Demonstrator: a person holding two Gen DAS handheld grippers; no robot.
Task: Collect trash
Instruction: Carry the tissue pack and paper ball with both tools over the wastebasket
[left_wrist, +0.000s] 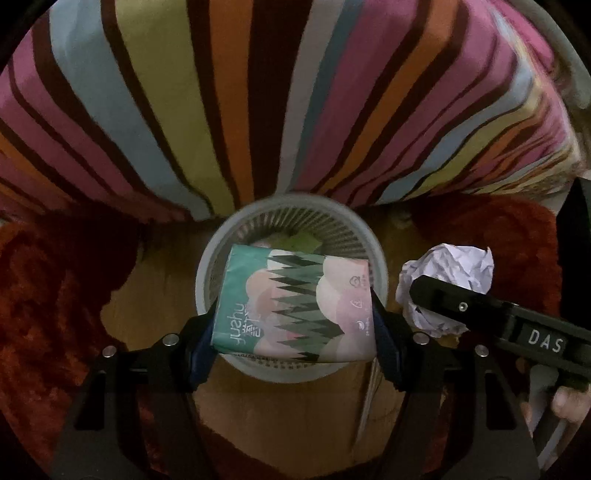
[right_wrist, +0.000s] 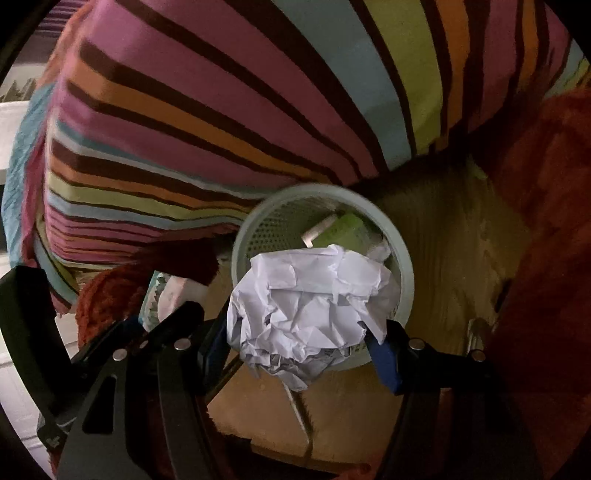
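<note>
My left gripper (left_wrist: 295, 328) is shut on a teal and pink tissue pack (left_wrist: 295, 306) printed with trees, held just above a round grey mesh waste basket (left_wrist: 291, 218) on the wooden floor. My right gripper (right_wrist: 303, 339) is shut on a crumpled white paper ball (right_wrist: 306, 306), held over the near rim of the same basket (right_wrist: 402, 258). In the left wrist view the paper ball (left_wrist: 454, 269) and the right gripper's black body (left_wrist: 517, 325) sit to the right of the basket. A green carton (right_wrist: 343, 229) and other scraps lie inside the basket.
A bed with a striped multicolour cover (left_wrist: 258, 92) rises right behind the basket. A red shaggy rug (left_wrist: 44, 295) lies on both sides of the wooden floor (right_wrist: 454, 243). A white cabinet (right_wrist: 14, 129) stands at the far left of the right wrist view.
</note>
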